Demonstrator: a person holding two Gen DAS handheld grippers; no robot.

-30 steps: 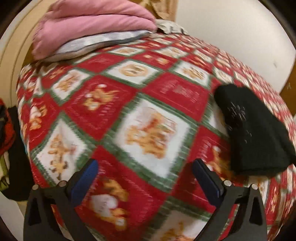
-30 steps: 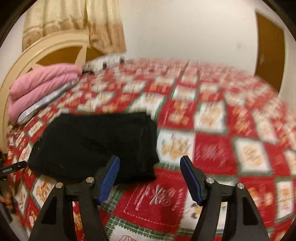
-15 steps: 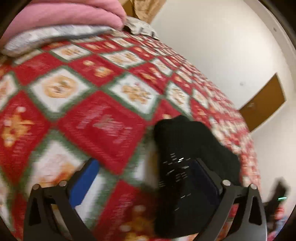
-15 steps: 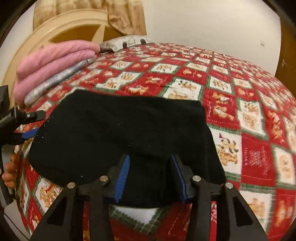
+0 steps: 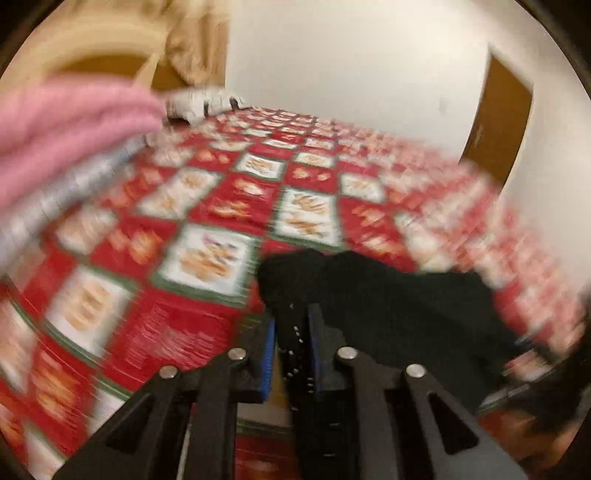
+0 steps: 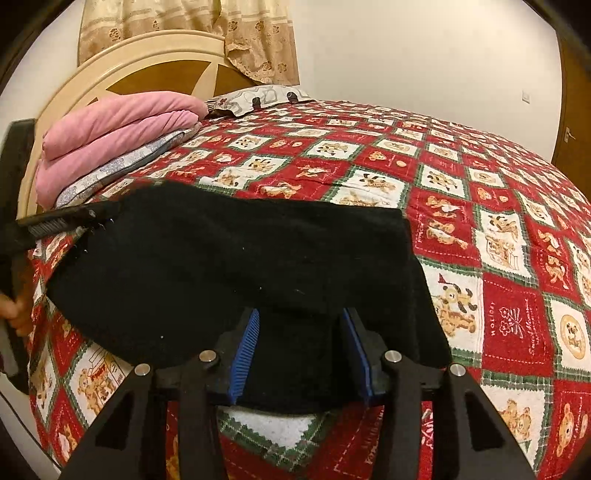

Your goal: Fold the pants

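The black folded pants (image 6: 229,258) lie on the red patterned bedspread (image 6: 480,192). In the right wrist view my right gripper (image 6: 301,347) has its blue-padded jaws around the near edge of the pants, the cloth bunched between them. My left gripper (image 6: 70,218) shows at the pants' far left corner. In the blurred left wrist view my left gripper (image 5: 291,347) is shut on a fold of the pants (image 5: 388,306), with black cloth squeezed between the blue pads.
Folded pink blankets (image 6: 118,133) and a grey pillow (image 6: 258,98) sit by the cream headboard (image 6: 122,62) at the far left. A brown door (image 6: 572,110) is on the right. A beige curtain (image 6: 229,29) hangs behind the headboard.
My left gripper swung right to the pants and shut on their corner. My right gripper moved in onto the pants' near edge and narrowed around the cloth.
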